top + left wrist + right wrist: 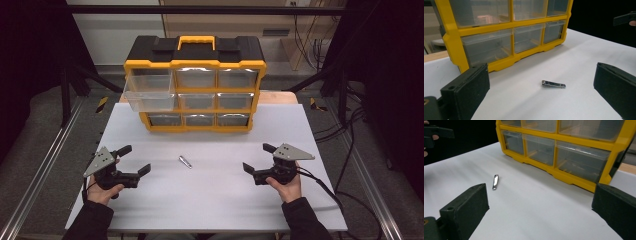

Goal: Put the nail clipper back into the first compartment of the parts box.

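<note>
- Tabletop (210, 195): smooth, matt white sheet; a strip of bare wood at the far edge behind the cabinet.
- Drawer cabinet (195, 64): yellow moulded plastic frame with a slight sheen, black plastic top.
- Drawers (150, 90): clear, glossy plastic, catching glare along the upper edges.
- Small clipper-like piece (553, 84): polished metal, bright and reflective.
- Left claw (134, 160): matt black plastic, jaw faces lined with dull, faintly textured padding; flat grey metal-looking plate on top.
- Right claw (256, 158): same matt black finish, same grey plate.
- Sleeves (305, 220): dark cloth, matt.
- Rails (40, 165) beside the tabletop: brushed, silvery metal.
</note>
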`<action>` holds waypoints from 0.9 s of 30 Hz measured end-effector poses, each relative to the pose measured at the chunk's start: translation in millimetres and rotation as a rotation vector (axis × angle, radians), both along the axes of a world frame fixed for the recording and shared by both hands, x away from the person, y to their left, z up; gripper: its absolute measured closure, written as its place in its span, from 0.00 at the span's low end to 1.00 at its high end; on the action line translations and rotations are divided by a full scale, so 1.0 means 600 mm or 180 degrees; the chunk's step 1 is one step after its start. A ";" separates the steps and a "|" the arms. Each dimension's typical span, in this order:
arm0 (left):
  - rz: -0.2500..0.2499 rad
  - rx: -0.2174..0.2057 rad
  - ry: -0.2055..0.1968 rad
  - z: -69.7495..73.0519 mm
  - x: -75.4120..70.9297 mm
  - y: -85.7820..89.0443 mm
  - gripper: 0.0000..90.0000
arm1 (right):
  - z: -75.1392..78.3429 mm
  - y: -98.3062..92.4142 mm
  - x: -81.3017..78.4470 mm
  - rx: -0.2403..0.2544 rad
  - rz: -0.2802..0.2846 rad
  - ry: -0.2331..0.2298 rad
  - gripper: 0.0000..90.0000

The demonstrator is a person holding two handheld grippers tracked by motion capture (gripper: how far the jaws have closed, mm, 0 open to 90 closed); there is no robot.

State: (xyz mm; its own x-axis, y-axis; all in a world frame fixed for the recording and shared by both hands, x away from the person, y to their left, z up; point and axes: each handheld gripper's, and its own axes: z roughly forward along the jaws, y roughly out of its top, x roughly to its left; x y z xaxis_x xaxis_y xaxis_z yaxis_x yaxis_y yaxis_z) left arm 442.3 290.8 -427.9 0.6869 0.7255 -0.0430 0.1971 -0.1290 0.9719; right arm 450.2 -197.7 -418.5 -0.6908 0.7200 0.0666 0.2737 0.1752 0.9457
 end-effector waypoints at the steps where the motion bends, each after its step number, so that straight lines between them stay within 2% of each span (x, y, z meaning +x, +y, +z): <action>1: -0.0002 0.0004 0.0006 0.000 0.000 0.000 0.00 | 0.001 0.003 0.000 0.0003 0.0013 0.0024 0.01; 18: -0.0005 0.0044 0.0022 -0.003 0.001 0.001 0.00 | 0.009 0.075 0.009 -0.0245 0.0191 0.0123 0.02; 25: 0.0003 0.0036 0.0022 -0.003 0.002 0.002 0.00 | 0.009 0.115 0.022 -0.0278 0.0253 0.0194 0.02; 27: 0.0011 0.0024 0.0016 -0.002 0.001 0.003 0.00 | 0.008 0.128 0.025 -0.0333 0.0260 0.0198 0.02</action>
